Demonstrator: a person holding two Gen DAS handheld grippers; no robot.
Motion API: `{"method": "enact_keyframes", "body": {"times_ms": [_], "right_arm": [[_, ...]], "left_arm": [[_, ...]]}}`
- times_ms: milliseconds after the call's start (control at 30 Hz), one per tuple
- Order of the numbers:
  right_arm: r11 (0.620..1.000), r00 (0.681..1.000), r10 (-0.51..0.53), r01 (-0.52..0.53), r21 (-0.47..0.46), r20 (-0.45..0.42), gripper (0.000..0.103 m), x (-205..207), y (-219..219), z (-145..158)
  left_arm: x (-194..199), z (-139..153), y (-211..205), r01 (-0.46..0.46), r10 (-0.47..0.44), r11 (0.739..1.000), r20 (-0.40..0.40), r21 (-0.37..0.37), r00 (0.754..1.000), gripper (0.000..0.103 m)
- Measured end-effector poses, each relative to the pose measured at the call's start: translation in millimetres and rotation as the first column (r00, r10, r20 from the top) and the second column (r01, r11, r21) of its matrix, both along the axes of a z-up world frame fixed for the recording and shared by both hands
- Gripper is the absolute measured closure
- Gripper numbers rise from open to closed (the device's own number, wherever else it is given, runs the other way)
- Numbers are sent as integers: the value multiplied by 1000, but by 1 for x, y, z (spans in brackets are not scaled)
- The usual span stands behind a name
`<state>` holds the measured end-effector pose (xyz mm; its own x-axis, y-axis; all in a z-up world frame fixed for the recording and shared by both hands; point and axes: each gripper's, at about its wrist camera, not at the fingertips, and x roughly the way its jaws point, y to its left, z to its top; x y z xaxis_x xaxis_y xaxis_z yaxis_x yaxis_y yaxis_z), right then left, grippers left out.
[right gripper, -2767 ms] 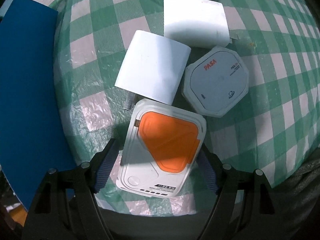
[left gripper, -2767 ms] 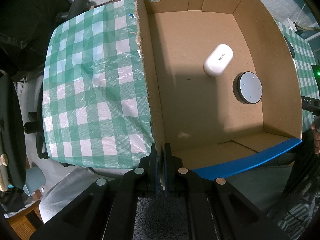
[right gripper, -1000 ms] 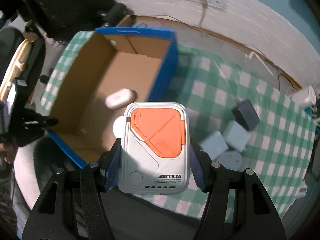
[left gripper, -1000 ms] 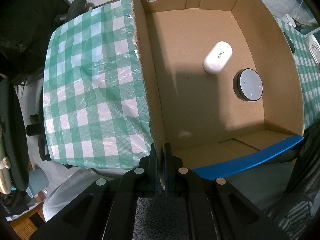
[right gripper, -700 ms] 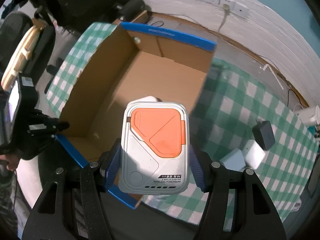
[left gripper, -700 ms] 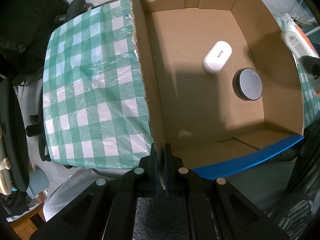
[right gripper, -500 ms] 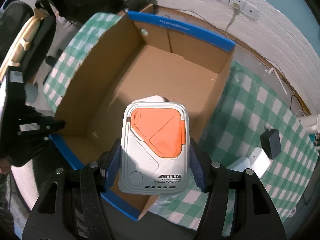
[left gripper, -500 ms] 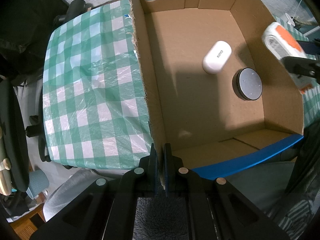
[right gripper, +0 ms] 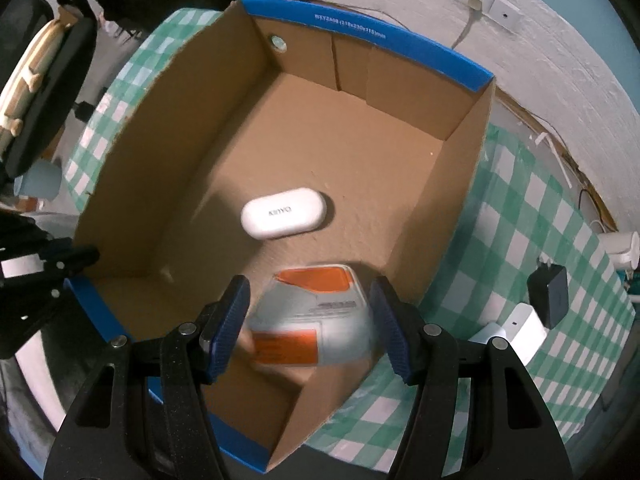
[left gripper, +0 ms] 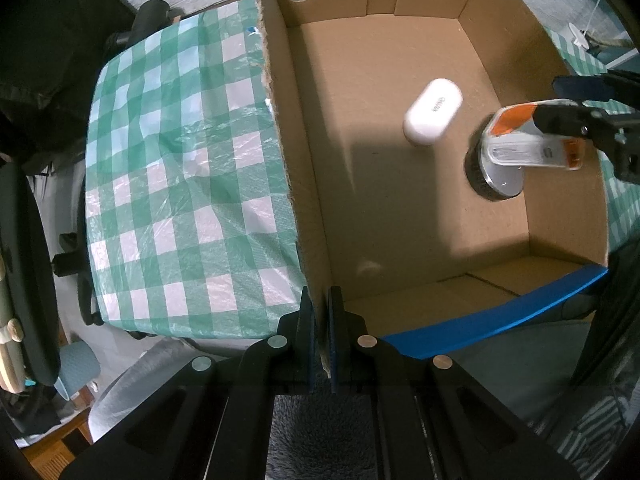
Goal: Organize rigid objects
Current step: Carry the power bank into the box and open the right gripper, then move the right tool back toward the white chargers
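A: Two items on the cardboard box (right gripper: 460, 184) floor: smooth white capsule case (right gripper: 284, 213) mid-floor; round grey disc (left gripper: 496, 184) against the right wall.

B: Outside, beyond the right wall?

A: White adapter (right gripper: 516, 332) and dark adapter (right gripper: 550, 292) on the green-checked, plastic-covered tablecloth (left gripper: 180, 180).

B: Obstructions?

A: Orange-and-white power bank (right gripper: 316, 320) above the disc, covering part of it.

B: Hard to make out?

A: Power bank motion-blurred, tilted, label unreadable.

B: Grippers?

A: Right gripper (right gripper: 309, 292) spread wide over the box's near right corner, power bank loose between the blue-padded fingers (right gripper: 230, 320). Left gripper (left gripper: 319, 304) pinched tight on the box's raw left wall edge at the near corner.
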<state>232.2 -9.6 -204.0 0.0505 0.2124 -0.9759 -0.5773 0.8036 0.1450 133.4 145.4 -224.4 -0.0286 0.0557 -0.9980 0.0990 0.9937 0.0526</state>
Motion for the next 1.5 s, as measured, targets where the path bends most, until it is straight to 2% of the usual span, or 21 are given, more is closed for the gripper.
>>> {"method": "enact_keyframes", "body": {"times_ms": [433,633,800,967,1100,1300,1500], "right_arm": [[994,998,-61,58,94,24,41,0,-42,34],[990,993,-116,113,89,31,41,4,-86,42],[984,986,-168,167,56,13,41,12,-124,37],[969,969,-247,247,27,-12,39,24,-168,20],[945,944,-327,327,-9,-50,39,32,-201,-6],[892,883,-451,447,-62,-131,39,39,-240,-53],[840,829,-542,533,-100,-137,39,45,-261,-82]], "left_arm": [[-3,-2,-4,2,-2,1000,-5,1,1000,98],[-3,-2,-4,5,-5,1000,-1,-2,1000,97],[-3,-2,-3,6,-6,1000,-2,0,1000,97],[-3,-2,-3,8,-8,1000,-3,1,1000,97],[-4,-2,-2,8,-8,1000,-3,1,1000,97],[-4,-2,-2,10,-10,1000,-3,2,1000,97],[-4,-2,-2,9,-9,1000,-3,2,1000,97]]}}
